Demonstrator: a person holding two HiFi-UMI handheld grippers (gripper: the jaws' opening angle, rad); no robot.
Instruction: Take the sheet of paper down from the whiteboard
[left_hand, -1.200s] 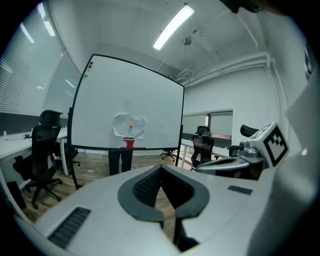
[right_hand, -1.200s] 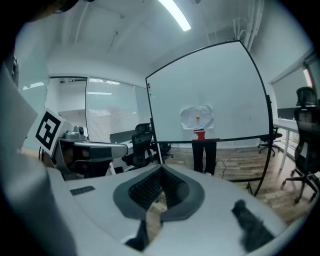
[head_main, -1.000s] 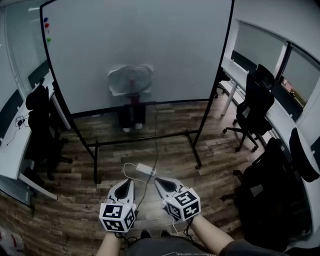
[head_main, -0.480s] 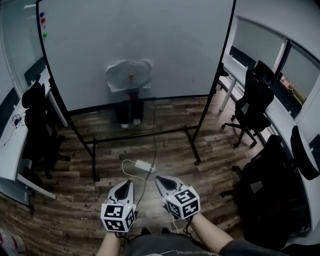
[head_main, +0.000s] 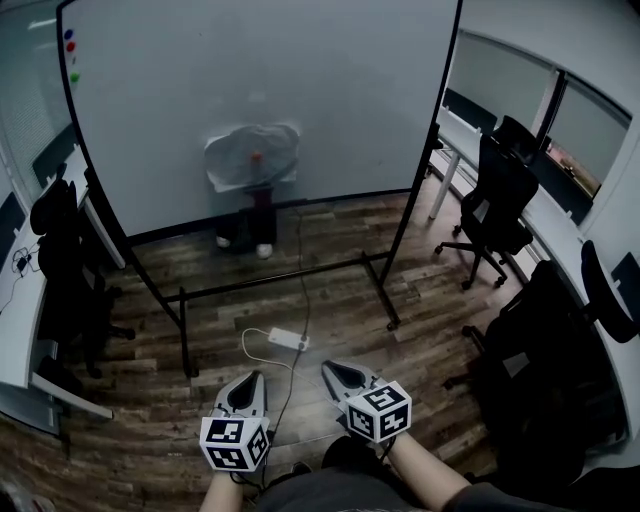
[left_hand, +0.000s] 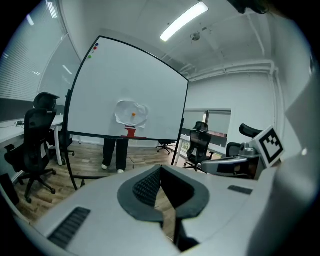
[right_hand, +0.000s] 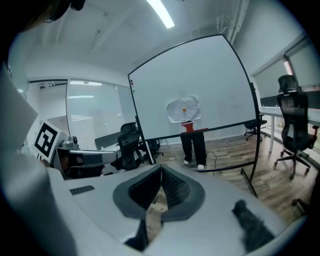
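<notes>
Ahead, paper (head_main: 252, 158) on whiteboard (head_main: 350, 100), left gripper (head_main: 247, 392) and right gripper (head_main: 335, 372) closed, empty

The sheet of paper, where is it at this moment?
In the head view the sheet of paper hangs low on the whiteboard, left of centre, above a person's legs.

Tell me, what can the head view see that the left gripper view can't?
Only the head view shows the white power strip. Only the left gripper view shows the long ceiling light. Both show the whiteboard with the sheet of paper stuck on it.
</notes>
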